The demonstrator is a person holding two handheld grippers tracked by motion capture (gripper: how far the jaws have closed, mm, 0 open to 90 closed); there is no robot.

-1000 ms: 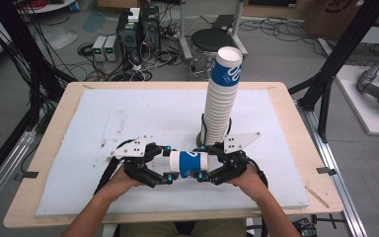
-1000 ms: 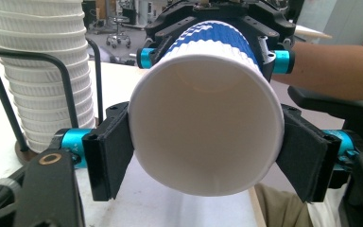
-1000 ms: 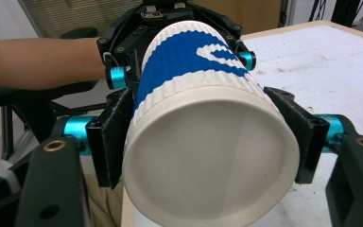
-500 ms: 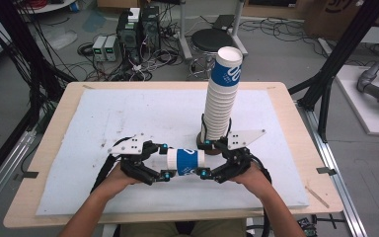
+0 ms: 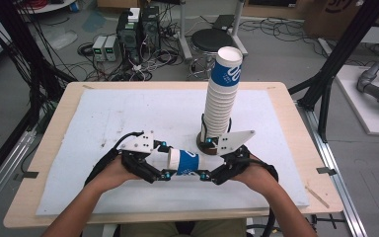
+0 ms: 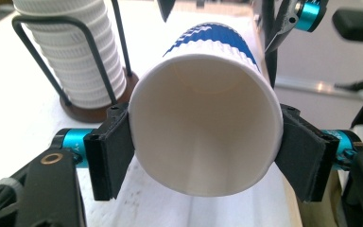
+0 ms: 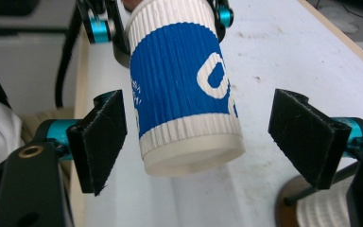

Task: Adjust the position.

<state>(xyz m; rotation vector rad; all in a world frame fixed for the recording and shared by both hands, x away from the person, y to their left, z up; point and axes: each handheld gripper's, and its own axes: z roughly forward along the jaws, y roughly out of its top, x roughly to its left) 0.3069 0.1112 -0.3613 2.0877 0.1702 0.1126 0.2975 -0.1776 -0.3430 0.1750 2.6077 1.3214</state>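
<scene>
The left gripper point(image 6: 203, 156) clamps the cup point(image 6: 205, 127) beside the stack point(image 5: 222, 98), the right gripper point(image 7: 203, 142) has just let go; stacking remains.

Left gripper point(image 6: 203, 158) has its fingers point(image 6: 109, 153) clamped on the rim of a paper cup point(image 6: 205, 132), mouth facing the camera. Cup stack point(image 6: 71, 52) in its wire holder sits at 10 o'clock on the desk point(image 6: 9, 109).

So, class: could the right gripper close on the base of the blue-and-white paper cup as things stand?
Probably yes. The right gripper is open, with the cup base between its pads and gaps on both sides. The left gripper holds the cup's rim end level, and nothing blocks the way.
</scene>
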